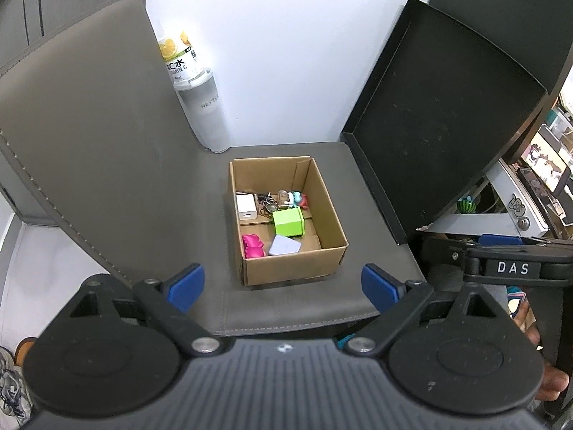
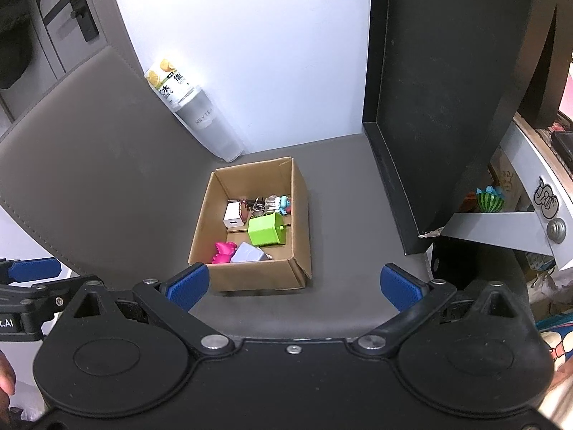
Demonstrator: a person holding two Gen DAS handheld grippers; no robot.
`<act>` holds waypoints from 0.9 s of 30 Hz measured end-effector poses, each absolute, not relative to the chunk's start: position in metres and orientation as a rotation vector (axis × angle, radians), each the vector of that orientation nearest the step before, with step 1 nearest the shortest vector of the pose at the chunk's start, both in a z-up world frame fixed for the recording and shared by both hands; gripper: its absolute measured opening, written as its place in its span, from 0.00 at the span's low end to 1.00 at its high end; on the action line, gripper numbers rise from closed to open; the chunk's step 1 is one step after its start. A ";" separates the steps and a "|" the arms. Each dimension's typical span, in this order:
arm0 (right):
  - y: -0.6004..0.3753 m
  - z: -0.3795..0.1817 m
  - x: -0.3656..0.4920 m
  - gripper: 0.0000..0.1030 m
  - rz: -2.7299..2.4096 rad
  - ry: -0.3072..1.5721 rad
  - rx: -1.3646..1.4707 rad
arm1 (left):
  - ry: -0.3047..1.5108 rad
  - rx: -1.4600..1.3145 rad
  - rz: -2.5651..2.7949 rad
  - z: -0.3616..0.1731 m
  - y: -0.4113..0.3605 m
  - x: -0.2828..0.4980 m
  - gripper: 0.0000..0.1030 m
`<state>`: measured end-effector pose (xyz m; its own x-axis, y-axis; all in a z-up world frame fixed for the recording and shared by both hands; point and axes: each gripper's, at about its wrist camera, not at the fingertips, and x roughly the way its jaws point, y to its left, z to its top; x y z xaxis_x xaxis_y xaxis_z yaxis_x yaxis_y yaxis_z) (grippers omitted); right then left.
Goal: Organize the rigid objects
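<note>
The left gripper (image 1: 283,286) is spread wide and empty above the grey mat (image 1: 279,308). The cardboard box (image 1: 286,261) sits at the mat's centre, holding a green cube (image 1: 288,223), white charger (image 1: 245,206), pink toy (image 1: 253,246) and lavender piece (image 1: 284,246). A bottle (image 1: 204,107) stands at the far edge.

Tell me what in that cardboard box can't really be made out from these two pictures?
- Tangle at the back of the cardboard box, keys perhaps, beside the white charger: too small in both views.
- Lilac item: the near wall cuts it off in the right wrist view.
- Box floor under the green cube: hidden by it.
- Bottle label: too small to read fully.
</note>
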<state>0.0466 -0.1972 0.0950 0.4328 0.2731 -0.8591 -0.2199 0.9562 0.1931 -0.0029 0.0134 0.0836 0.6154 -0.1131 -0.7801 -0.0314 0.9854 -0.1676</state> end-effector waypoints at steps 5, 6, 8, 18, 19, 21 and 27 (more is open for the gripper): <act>-0.199 0.096 0.046 1.00 0.298 1.079 0.056 | 0.914 -0.172 -0.047 0.083 0.015 -0.002 0.91; -0.199 0.096 0.046 1.00 0.298 1.079 0.058 | 0.914 -0.171 -0.048 0.083 0.015 -0.002 0.91; -0.199 0.096 0.046 1.00 0.296 1.079 0.056 | 0.915 -0.168 -0.048 0.083 0.015 -0.002 0.91; -0.197 0.096 0.045 1.00 0.285 1.081 0.046 | 0.915 -0.158 -0.043 0.081 0.015 -0.001 0.91; -0.197 0.096 0.045 1.00 0.284 1.081 0.046 | 0.914 -0.156 -0.044 0.082 0.015 -0.001 0.91; -0.196 0.096 0.045 1.00 0.280 1.080 0.044 | 0.914 -0.159 -0.044 0.082 0.015 -0.001 0.91; -0.197 0.096 0.045 1.00 0.275 1.083 0.043 | 0.917 -0.161 -0.043 0.081 0.016 -0.002 0.91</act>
